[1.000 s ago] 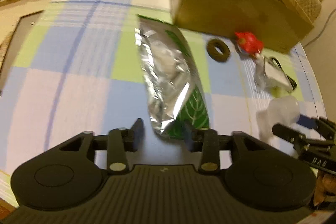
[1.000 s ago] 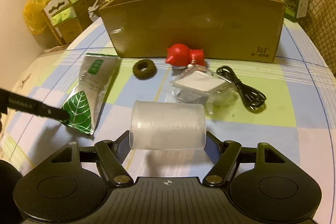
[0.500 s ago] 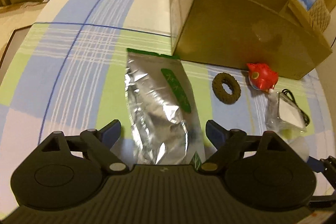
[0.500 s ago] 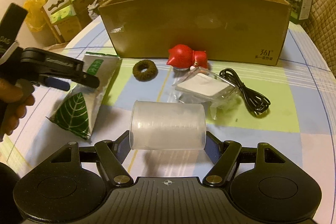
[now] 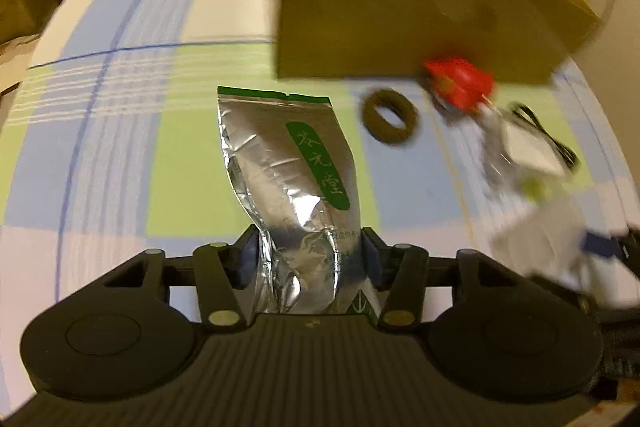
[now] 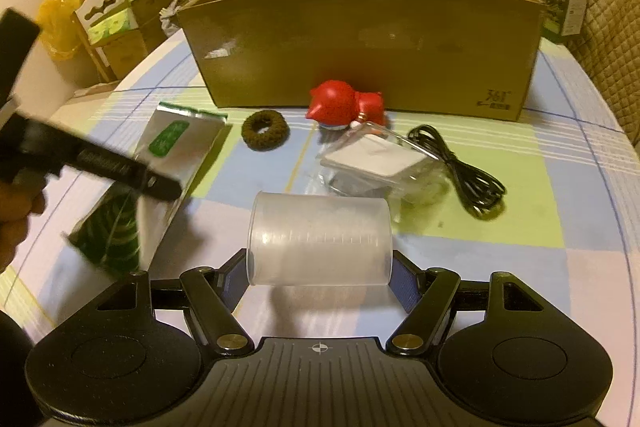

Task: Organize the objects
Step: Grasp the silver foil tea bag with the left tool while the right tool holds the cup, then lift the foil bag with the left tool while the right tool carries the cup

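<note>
Our left claw (image 5: 308,251) pinches the near end of the silver tea pouch (image 5: 286,163), which lies lower centre of the frame on the checked table (image 5: 120,131). Our right claw (image 6: 320,277) grips a clear plastic cup (image 6: 320,239) sideways at centre frame, the cardboard box (image 6: 360,51) standing above.

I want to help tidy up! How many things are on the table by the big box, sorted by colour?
Silver and green: 1, the foil pouch
Brown: 1, the fuzzy ring
Red: 1, the toy
Black: 1, the cable
Clear: 2, the plastic cup and the wrapped white packet
Total: 6
</note>
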`<state>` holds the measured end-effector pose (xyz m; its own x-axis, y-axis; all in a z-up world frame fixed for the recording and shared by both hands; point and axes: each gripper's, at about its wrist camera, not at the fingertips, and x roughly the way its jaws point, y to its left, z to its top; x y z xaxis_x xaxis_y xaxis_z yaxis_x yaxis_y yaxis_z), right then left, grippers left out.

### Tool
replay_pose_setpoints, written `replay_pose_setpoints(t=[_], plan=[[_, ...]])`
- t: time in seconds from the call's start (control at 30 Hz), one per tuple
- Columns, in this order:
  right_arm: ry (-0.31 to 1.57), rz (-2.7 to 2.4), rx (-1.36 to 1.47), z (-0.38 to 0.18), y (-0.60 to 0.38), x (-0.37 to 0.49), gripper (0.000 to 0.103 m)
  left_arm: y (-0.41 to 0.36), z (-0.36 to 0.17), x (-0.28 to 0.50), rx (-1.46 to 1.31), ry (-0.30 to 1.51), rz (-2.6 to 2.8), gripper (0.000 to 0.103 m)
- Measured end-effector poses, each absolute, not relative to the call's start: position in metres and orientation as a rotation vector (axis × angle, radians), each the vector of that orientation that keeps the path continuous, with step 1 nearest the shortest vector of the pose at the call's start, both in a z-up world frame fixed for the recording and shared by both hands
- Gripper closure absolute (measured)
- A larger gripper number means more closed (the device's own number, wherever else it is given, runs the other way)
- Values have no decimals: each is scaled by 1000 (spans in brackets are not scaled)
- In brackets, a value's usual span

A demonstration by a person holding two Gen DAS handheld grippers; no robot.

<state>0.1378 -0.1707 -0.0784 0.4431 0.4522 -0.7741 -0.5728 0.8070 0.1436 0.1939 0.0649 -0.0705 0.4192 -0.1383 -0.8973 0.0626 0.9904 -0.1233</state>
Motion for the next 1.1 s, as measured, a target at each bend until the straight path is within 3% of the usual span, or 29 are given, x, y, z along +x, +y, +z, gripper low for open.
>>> replay_pose_setpoints(t=[0.2,0.57,1.03,1.1], plan=[[921,592,-130,-76,-190,131,34,38,-70,156,-48,1142,-231,59],[958,528,-167,-86,-203,129,34,30,-78,155,-18,1143,-193,41],[952,541,-138,-91,-198,139,31,29,-78,160,-50,1133,-186,39],[964,545,-130,-89,-197,140,33,28,-78,160,-45,1132,-184,46]])
